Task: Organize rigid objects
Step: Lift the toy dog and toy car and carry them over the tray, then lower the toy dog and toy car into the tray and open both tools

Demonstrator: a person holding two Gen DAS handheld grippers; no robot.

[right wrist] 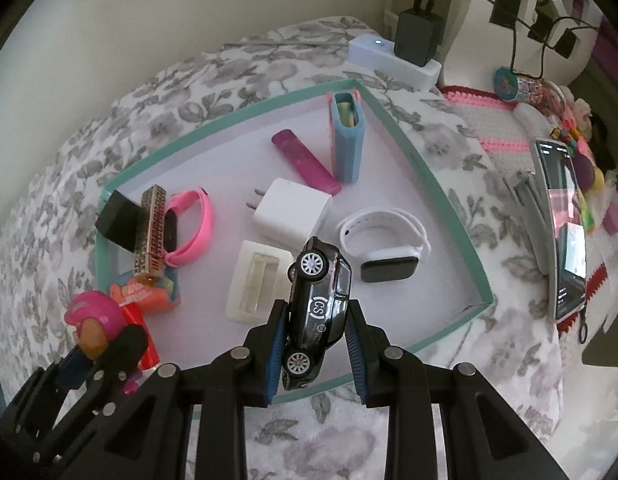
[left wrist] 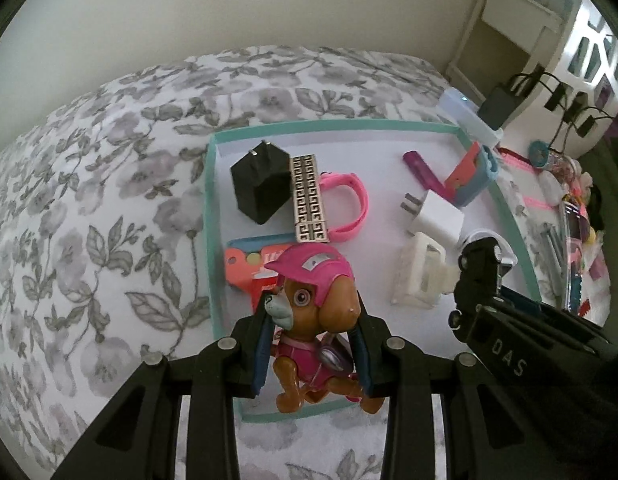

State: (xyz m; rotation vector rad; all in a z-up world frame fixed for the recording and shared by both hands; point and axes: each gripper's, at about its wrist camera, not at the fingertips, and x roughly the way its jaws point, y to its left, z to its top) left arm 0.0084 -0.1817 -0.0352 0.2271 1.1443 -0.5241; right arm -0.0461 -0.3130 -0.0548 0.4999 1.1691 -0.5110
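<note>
Over the near edge of the teal-rimmed tray (right wrist: 441, 200), the right gripper (right wrist: 317, 344) clamps a glossy black toy car (right wrist: 319, 304) by roof and underside, nose down, its silver spoked wheels turned toward the camera; the left gripper (left wrist: 313, 344) pinches a hard plastic puppy figure (left wrist: 313, 312) with a pink helmet, its blue ribbed pads pressed on both flanks. Both tongs are narrowed onto their loads, neither wide apart. Judging by the tray, the sorting looks well advanced: already lying on its pale floor are a boxy black charger (left wrist: 261, 184), a metallic fretwork-patterned bar (left wrist: 309, 198) leaning across a pink rubbery wristband (left wrist: 355, 204), a white plug adapter (right wrist: 291, 212), a cream rectangular frame-like piece (right wrist: 255, 282), a white smartwatch (right wrist: 387, 244) with a looped strap, a magenta flat stick (right wrist: 305, 160), an upright blue-and-coral case (right wrist: 347, 136) and an orange carded packet (left wrist: 249, 264). The car and the figure appear to be what is left to set down. The tray rests on a soft grey floral bedspread (left wrist: 89, 220); a phone (right wrist: 563, 224) and small colourful clutter lie well apart to the right.
</note>
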